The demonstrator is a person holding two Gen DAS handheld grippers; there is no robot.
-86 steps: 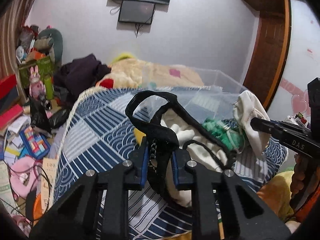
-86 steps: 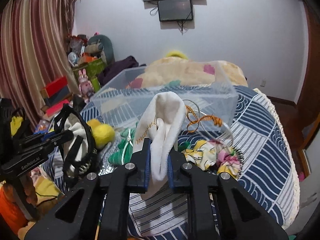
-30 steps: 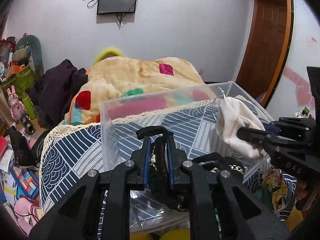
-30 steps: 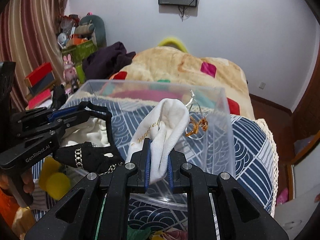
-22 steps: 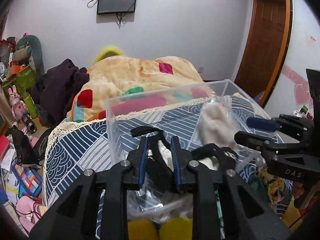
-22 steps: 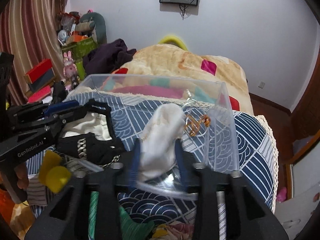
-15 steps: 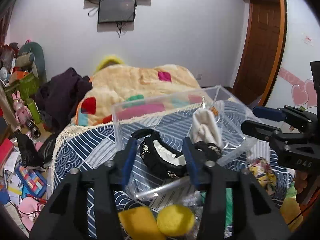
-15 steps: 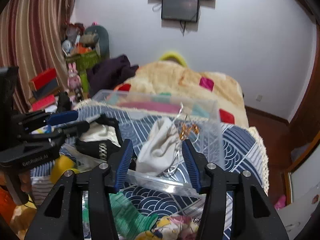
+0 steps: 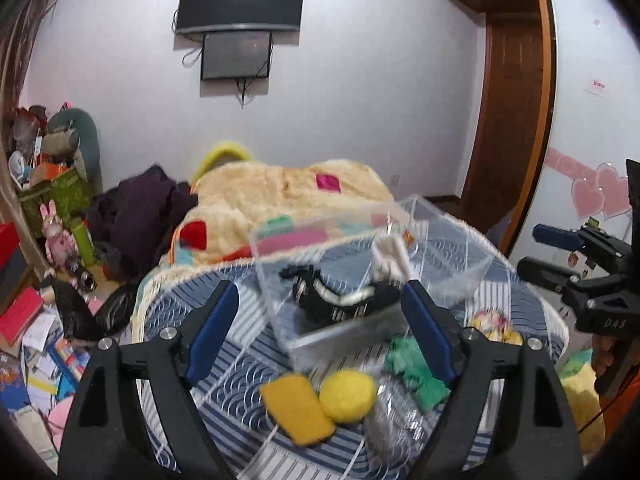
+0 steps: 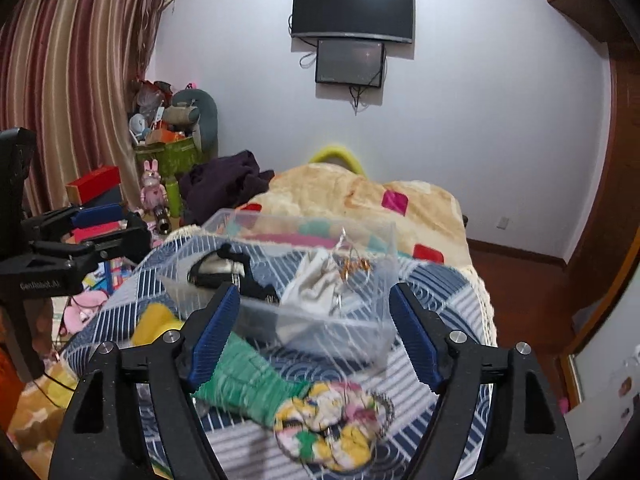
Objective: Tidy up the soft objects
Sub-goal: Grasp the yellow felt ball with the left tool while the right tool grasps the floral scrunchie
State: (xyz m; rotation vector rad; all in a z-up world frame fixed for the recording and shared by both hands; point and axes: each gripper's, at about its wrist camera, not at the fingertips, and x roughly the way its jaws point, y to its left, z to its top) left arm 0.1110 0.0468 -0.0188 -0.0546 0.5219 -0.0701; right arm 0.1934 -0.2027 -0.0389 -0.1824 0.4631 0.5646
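Left hand-held gripper [image 9: 320,332] and right hand-held gripper [image 10: 314,334] opening, empty, patterned bedspread [image 10: 436,292], cluttered bedroom

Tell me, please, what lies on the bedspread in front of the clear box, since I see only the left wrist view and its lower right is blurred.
Observer: The right wrist view shows a flowered cloth piece in yellow, pink and green lying nearest the camera, beside the green cloth.
Operator: Is anything orange in the clear box?
Observer: Yes, a coil of orange wire sits beside the white pouch inside it.
Operator: Is the left gripper holding anything, seen from the side?
Observer: No. The right wrist view shows the left gripper with its jaws apart, opening, and nothing between them.
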